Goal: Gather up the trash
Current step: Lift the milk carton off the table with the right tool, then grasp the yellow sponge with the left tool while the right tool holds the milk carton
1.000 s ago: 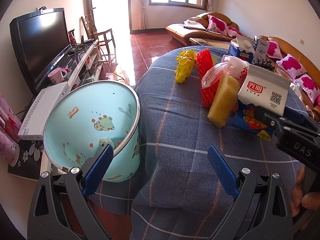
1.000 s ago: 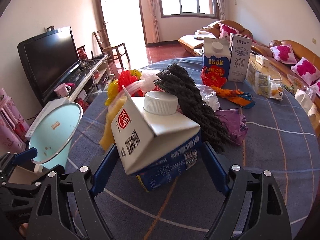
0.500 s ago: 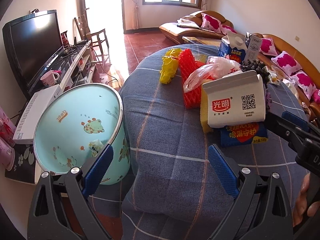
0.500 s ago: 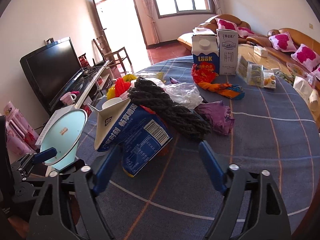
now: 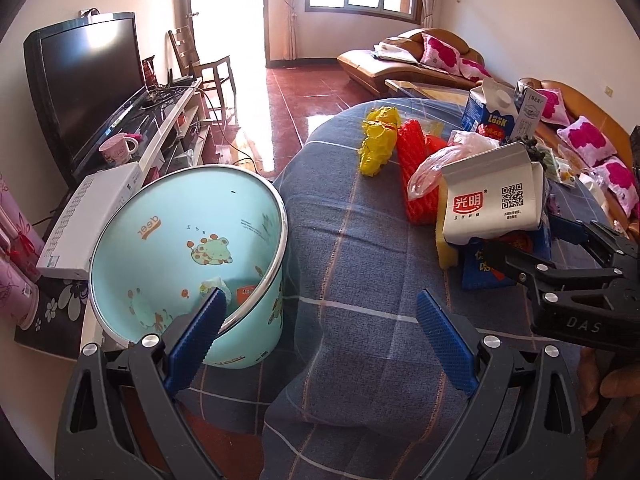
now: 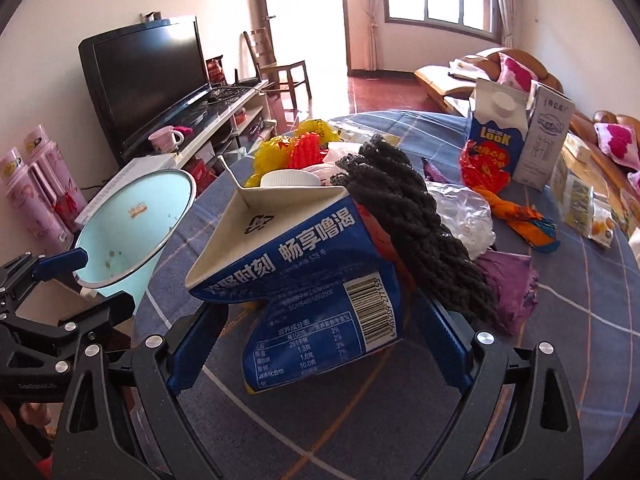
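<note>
The right gripper, closing on the blue milk carton, has tipped it since a second ago, ready to carry left to the bin; the left gripper stays spread, empty.

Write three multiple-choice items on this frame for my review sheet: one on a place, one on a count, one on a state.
1. Where does the pink mug stand?
A. on the TV stand
B. on the sofa
C. on the wooden chair

2. How many cartons stand upright at the far side of the table?
A. one
B. two
C. four

3. How does the light-blue bin sit?
A. upright, mouth straight up
B. upside down
C. tipped, mouth facing the table side

Key:
1 A, the mug sits on the white shelf in front of the television.
2 B, only the blue LOOK carton and the white carton beside it stand there.
3 C, its rim slants and its inside wall shows in both views.
</note>
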`<state>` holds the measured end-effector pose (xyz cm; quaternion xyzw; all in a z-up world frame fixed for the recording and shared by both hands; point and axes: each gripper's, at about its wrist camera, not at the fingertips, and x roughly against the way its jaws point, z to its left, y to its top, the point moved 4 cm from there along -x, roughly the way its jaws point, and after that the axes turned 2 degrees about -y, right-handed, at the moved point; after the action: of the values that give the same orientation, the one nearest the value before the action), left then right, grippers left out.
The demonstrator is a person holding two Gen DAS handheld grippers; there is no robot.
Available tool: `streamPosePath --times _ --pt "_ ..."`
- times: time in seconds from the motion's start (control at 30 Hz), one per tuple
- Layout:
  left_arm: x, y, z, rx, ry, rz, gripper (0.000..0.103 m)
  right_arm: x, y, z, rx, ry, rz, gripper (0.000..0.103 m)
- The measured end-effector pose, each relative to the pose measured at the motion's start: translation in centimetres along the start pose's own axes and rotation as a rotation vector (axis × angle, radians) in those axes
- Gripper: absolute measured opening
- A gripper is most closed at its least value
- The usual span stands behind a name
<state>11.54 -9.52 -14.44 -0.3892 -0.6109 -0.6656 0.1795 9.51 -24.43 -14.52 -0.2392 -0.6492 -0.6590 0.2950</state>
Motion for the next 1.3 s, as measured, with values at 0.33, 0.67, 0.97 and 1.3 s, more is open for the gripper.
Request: streamPosePath --times 0.33,0.67,0.97,1.3 --pt "-0.9 0.1 -0.9 -0.014 -0.018 0.008 0.093 5.0 -0.6 -0.7 -0.12 0.054 -0.118 0.071" --pt "-2.9 2.3 -5.0 -0.078 -0.07 -0.02 0.092 10.1 -1.3 -8.5 -0.317 -0.154 -0.252 0.071" --pt "-7.5 3.7 -9.5 -0.085 -0.135 0.062 0.06 10.6 -4.2 -14.0 -0.451 -0.328 -0.25 0.072" --pt "-6.6 2.9 -9.1 -0.057 -0.188 0.053 0.022 11.4 -4.6 -13.9 -0.482 -0.295 -0.282 0.072"
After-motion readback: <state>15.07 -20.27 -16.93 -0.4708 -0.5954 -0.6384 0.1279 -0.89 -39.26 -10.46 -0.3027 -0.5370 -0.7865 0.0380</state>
